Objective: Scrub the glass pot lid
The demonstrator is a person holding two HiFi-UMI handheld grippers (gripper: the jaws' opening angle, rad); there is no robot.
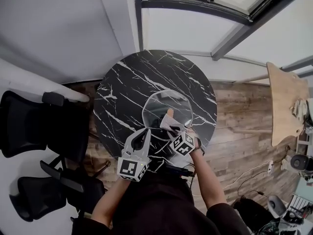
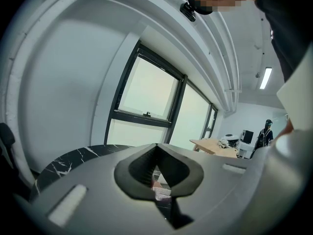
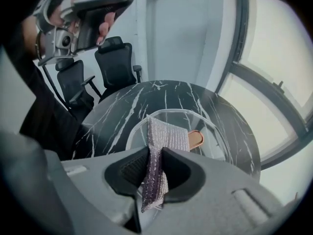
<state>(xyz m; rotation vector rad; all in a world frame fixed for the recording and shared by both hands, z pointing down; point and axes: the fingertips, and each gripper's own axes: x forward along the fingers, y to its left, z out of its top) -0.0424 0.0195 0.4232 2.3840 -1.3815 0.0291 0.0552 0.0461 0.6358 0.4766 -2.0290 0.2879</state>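
Round black marble table (image 1: 128, 80), wood floor (image 1: 242, 131), office chairs (image 1: 29, 126), window (image 1: 195, 28).

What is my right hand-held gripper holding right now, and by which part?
The right hand-held gripper pinches a silvery mesh cloth near its lower end; the rest stands up before the glass lid.

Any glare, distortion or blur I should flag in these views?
Head view: sharp, window frames bowed, glass lid faint against the dark marble table. Left gripper view: heavy fisheye, windows washed out. Right gripper view: dark vignette at the edges, scrubbing cloth crisp.
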